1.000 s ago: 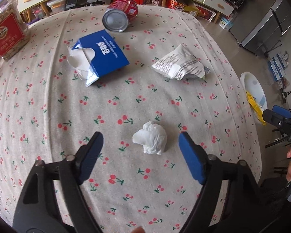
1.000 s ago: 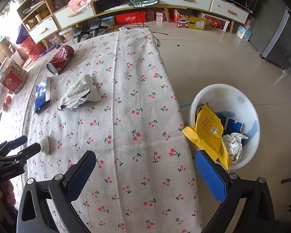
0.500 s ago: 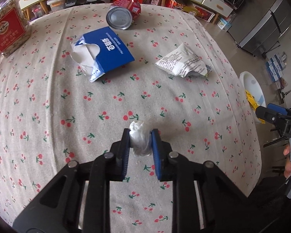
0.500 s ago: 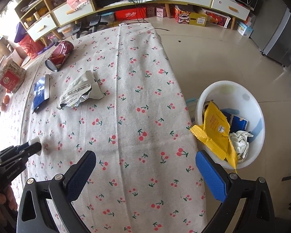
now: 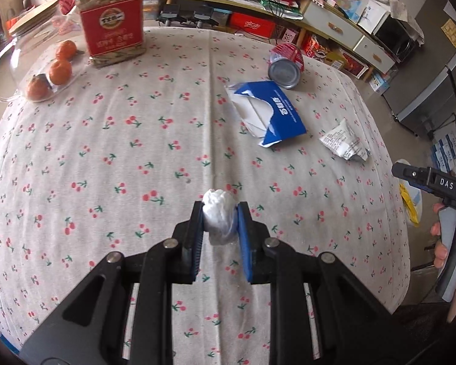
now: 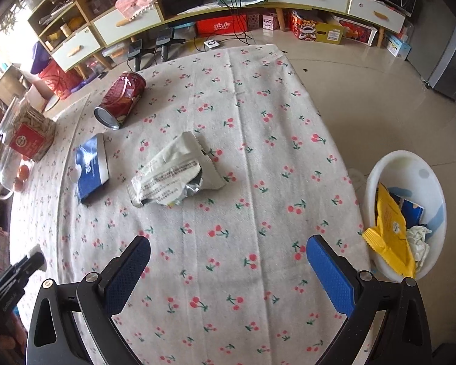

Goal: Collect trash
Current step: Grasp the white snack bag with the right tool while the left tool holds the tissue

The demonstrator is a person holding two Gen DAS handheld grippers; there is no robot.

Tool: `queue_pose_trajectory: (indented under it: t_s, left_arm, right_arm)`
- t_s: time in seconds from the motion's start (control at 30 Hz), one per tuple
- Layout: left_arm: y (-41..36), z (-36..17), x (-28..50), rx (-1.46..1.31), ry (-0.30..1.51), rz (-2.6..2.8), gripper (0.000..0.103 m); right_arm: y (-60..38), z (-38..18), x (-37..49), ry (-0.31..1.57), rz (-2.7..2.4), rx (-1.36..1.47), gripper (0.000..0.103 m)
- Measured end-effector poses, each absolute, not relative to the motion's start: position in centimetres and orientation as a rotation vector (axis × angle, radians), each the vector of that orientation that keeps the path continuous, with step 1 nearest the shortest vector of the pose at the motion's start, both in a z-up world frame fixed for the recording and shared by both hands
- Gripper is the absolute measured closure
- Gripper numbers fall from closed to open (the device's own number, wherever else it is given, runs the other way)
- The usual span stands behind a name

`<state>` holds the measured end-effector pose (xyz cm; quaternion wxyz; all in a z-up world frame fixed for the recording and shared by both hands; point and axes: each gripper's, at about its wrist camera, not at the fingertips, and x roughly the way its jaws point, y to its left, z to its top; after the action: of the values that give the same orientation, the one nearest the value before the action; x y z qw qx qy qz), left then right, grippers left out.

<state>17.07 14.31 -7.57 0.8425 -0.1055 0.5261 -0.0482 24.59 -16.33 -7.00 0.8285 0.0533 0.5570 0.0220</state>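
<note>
The left gripper (image 5: pixel 220 217) is clamped on a white paper wad (image 5: pixel 218 213), pinched between both blue pads above the cherry-print tablecloth (image 5: pixel 130 158). The right gripper (image 6: pixel 228 269) is spread wide with nothing in it, over the same cloth. Farther along the cloth lie a foil wrapper (image 6: pixel 174 178), a blue carton (image 6: pixel 91 167) and a red can (image 6: pixel 123 99). A white bin (image 6: pixel 410 164) sits on the floor beside the cloth's right edge.

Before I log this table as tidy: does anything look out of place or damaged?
Yes. A red can lies tipped on its side, a blue carton lies torn open, and an opened wrapper lies crumpled mid-table.
</note>
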Motion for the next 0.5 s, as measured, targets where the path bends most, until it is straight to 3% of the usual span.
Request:
queue_pose_trajectory:
  t_s: [0.23, 0.5]
  left_arm:
    - [15.0, -6.3, 16.9, -0.255, 1.084, -0.107, 0.08]
    - [16.0, -5.9, 17.1, -0.295, 1.079, -0.106, 0.08]
  right_arm:
    - [-14.1, -8.5, 28.4, 1.218, 0.05, 0.278, 0.0]
    - [-9.8, -10.6, 32.2, 1.214, -0.068, 0.22, 0.0]
